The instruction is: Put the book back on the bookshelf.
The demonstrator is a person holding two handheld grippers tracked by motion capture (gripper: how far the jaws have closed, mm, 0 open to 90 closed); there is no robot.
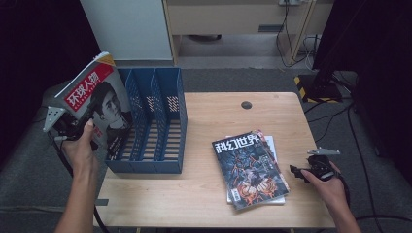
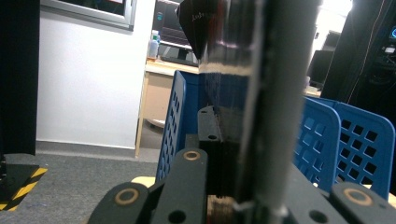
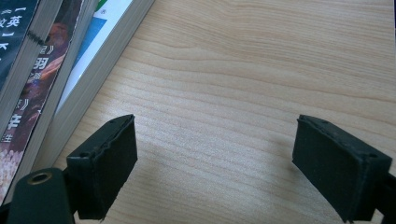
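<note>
A magazine (image 1: 99,104) with a red title band and a portrait cover is held tilted upright in the air, just left of the blue file rack (image 1: 158,124). My left gripper (image 1: 73,128) is shut on its lower left part. In the left gripper view the magazine's edge (image 2: 268,112) rises between the jaws of the left gripper (image 2: 233,196), with the rack's blue dividers (image 2: 327,140) behind. A stack of magazines (image 1: 250,167) lies flat on the table's right half. My right gripper (image 1: 300,173) rests just right of that stack. The right gripper (image 3: 224,158) stands open over bare wood, the stack (image 3: 42,70) to its left.
The wooden table (image 1: 218,121) has a dark round cable hole (image 1: 246,105) near its far edge. The rack sits at the table's left edge with three slots. Behind the table are a white panel (image 1: 126,29), cables on the floor and a black stand with hazard tape (image 1: 311,87).
</note>
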